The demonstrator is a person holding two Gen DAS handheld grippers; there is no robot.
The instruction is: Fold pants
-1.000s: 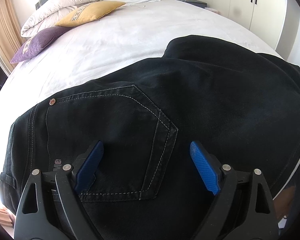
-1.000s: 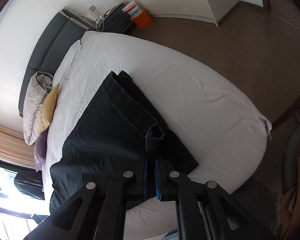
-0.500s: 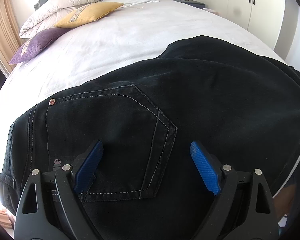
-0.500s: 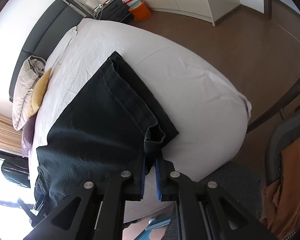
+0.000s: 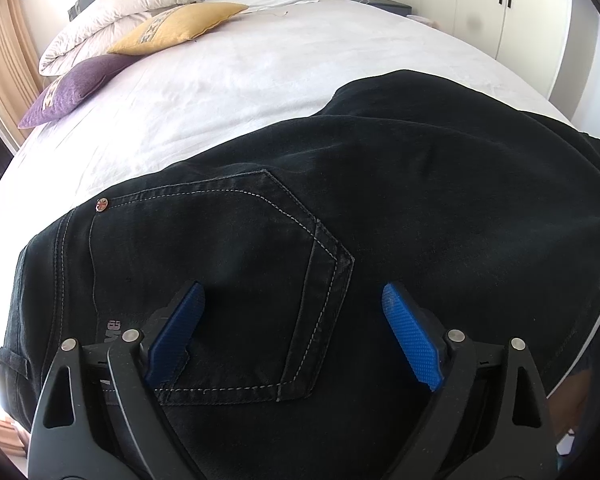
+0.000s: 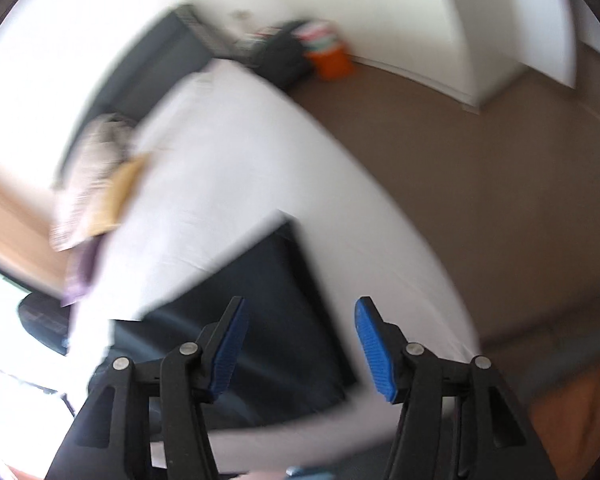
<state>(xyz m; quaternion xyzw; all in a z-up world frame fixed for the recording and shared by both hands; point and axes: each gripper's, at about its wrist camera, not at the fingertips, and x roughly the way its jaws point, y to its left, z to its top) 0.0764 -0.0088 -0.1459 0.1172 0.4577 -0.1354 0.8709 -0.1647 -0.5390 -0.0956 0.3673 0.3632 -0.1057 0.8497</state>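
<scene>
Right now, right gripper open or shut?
Open. The right gripper has its blue-padded fingers wide apart, nothing between them, above the black denim pants.

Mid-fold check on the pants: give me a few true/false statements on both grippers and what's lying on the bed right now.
1. The right gripper is shut on the pants. False: its jaws stand open, holding nothing.
2. The left gripper is open over the back pocket. True.
3. The pants are light blue. False: they are black.
4. A yellow cushion and a purple cushion lie near the head of the bed. True.
</scene>
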